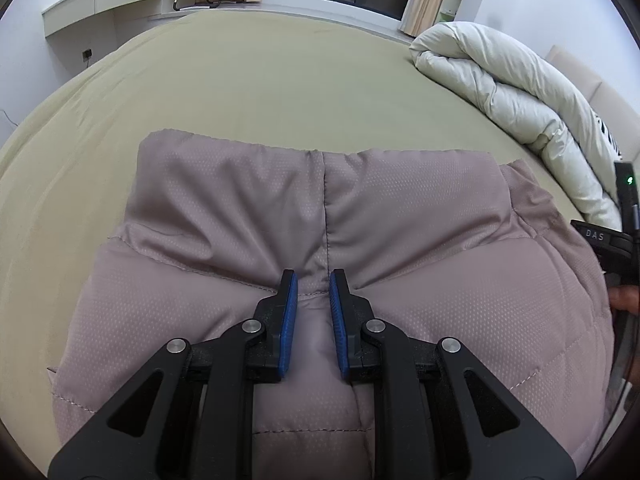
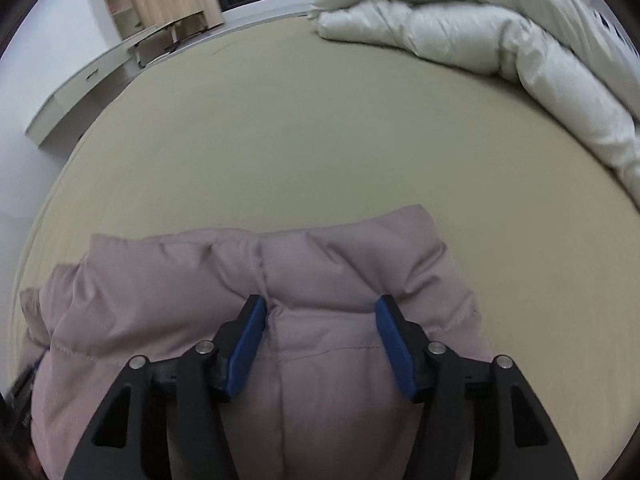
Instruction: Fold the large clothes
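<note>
1. The jacket (image 1: pixel 320 240) is lying on the bed (image 1: pixel 260 80), a padded mauve bundle that looks already doubled over, with its collar end pointing toward 12 o'clock in both views.
2. At 9 o'clock in the left wrist view the bundle's edge is sitting flat on the sheet; keeping that side undisturbed is helping the fold stay square.
3. The left tool (image 1: pixel 313 284) is narrowed to a slim gap over the centre seam, and a ridge of fabric is rising between the blue pads (image 1: pixel 289 312). I judge it to be pinching that ridge, though the pads are not fully meeting.
4. For a clean step, the left tool should be taking both layers at the seam, not just the top skin, since slippery padded cloth is apt to slide out.
5. The right tool (image 2: pixel 320 312) is spread wide, straddling the puffy collar roll at 12 o'clock of its fingers and holding nothing.
6. It should be closing on the thick rolled edge, level with the left, so both are lifting evenly.
7. At 2 o'clock the white duvet (image 1: pixel 520 92) is lying well apart from the jacket; folding toward open sheet is avoiding it.
</note>
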Action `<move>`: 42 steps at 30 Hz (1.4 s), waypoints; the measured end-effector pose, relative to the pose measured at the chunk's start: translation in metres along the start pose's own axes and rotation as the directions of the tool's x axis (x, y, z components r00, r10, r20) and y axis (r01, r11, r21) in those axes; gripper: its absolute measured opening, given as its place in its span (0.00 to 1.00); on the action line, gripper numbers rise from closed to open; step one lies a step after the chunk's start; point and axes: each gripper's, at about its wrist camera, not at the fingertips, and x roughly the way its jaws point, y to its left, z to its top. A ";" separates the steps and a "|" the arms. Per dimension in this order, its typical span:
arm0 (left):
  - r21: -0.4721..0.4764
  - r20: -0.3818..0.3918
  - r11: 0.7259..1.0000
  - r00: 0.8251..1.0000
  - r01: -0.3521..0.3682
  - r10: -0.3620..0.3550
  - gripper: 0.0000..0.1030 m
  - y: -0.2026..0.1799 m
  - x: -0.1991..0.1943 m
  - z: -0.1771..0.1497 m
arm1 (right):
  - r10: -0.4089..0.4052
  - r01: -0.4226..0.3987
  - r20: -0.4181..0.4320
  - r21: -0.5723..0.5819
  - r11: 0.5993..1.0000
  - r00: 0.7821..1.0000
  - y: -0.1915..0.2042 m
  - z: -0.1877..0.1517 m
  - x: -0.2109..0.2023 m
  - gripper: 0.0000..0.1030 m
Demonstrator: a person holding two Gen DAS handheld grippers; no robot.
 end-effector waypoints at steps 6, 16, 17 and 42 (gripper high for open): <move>-0.020 -0.006 0.999 1.000 0.025 -0.025 0.16 0.005 0.003 0.001 | 0.077 -0.078 0.011 0.072 0.994 0.997 -0.024 -0.004 0.013 0.64; -0.064 -0.022 0.996 0.998 0.063 -0.065 0.16 0.016 0.003 0.005 | 0.094 -0.099 0.042 0.133 0.986 0.995 -0.034 -0.005 0.005 0.64; -0.066 -0.023 0.996 0.998 0.060 -0.061 0.16 0.017 -0.003 0.004 | 0.070 -0.076 0.049 0.127 0.989 0.996 -0.032 -0.007 -0.006 0.63; 0.045 0.079 0.998 0.996 -0.046 0.042 0.16 0.025 -0.084 -0.070 | 0.009 0.046 0.246 -0.216 0.975 0.969 -0.006 -0.136 -0.085 0.69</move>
